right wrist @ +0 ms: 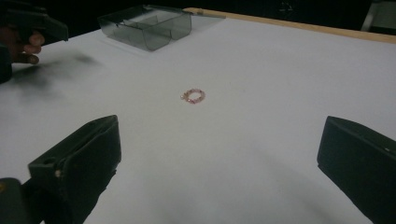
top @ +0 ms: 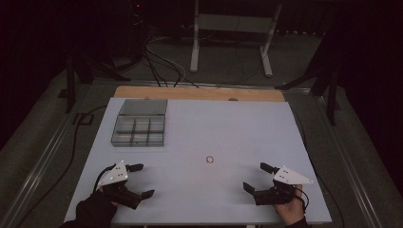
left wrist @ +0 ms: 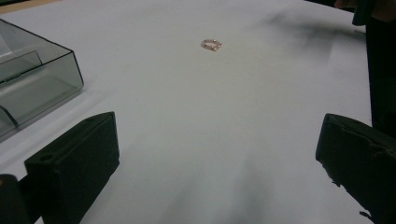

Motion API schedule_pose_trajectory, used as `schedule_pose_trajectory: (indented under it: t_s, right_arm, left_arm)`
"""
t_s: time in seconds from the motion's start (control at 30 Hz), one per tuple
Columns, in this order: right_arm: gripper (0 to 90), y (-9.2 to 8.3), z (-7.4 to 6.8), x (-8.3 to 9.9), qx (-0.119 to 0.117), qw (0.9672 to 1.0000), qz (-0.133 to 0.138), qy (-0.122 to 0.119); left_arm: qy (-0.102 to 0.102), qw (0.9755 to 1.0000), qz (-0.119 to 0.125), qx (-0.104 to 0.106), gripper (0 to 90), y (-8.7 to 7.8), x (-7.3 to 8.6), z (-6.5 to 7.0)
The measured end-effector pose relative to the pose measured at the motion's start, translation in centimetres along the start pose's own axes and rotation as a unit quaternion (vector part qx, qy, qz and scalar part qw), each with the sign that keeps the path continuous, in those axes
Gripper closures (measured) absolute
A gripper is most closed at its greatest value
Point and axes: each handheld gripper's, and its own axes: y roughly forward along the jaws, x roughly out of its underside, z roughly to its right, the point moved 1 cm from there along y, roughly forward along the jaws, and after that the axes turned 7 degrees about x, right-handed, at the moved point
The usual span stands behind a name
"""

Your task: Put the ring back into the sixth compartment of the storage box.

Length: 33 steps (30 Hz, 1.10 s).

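No readable labels or writing on anything in frame.

Left gripper sits at the near-left of the white tabletop, jaws spread wide, nothing between them. Matte black blocky pads, grey three-cornered plate on top. Right gripper mirrors it at the near-right, jaws also wide apart and empty. Both are hand-held, forearms coming in from the near edge.

Between and slightly ahead of the two grippers: a small bead ring, pinkish, a closed loop of tiny beads lying flat on the table. In the left gripper view the bead ring is well ahead, roughly centred between its jaws; in the right gripper view it is ahead and a bit left of centre. Not touching either gripper.

Farther out, ahead of the left gripper: a clear smoky plastic organiser box, rectangular, with thin divider walls making a grid of small compartments plus a flat clear lid section at the far end. Compartments look empty, though the light is dim. Box corner also sits at the left gripper's left.

Beyond the white top, a wood-coloured table edge.
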Motion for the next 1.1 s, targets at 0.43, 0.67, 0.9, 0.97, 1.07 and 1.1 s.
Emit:
schedule_pose_trajectory:
  t_s: [0.43,0.67,0.9,0.97,1.07,1.1]
  right_arm:
    - [0.0,-0.1,0.1,-0.2,0.008,0.9999,0.004,0.007]
    - [0.0,-0.1,-0.1,-0.2,0.005,0.9999,0.005,0.009]
    - [0.0,-0.2,-0.2,-0.3,0.004,0.9999,0.008,0.011]
    - [0.0,-0.2,-0.1,-0.3,0.004,0.9999,0.009,0.011]
    - [0.0,-0.2,-0.1,-0.3,0.004,0.9999,0.009,0.013]
    - [0.0,-0.2,-0.1,-0.3,0.003,0.9999,0.009,0.013]
  left_arm:
    - [0.004,1.0,0.0,-0.001,0.6,0.0,-0.3,0.1]
    - [0.009,0.9999,0.005,0.007,0.6,-0.3,-1.2,0.3]
    - [0.013,0.9998,0.013,0.012,0.6,-0.2,-2.6,0.0]
    - [0.013,0.9998,0.015,0.01,0.6,-0.1,-2.9,-0.1]
    - [0.013,0.9997,0.018,0.012,0.6,0.1,-3.5,-0.3]
    - [0.014,0.9997,0.018,0.013,0.6,0.2,-3.6,-0.4]
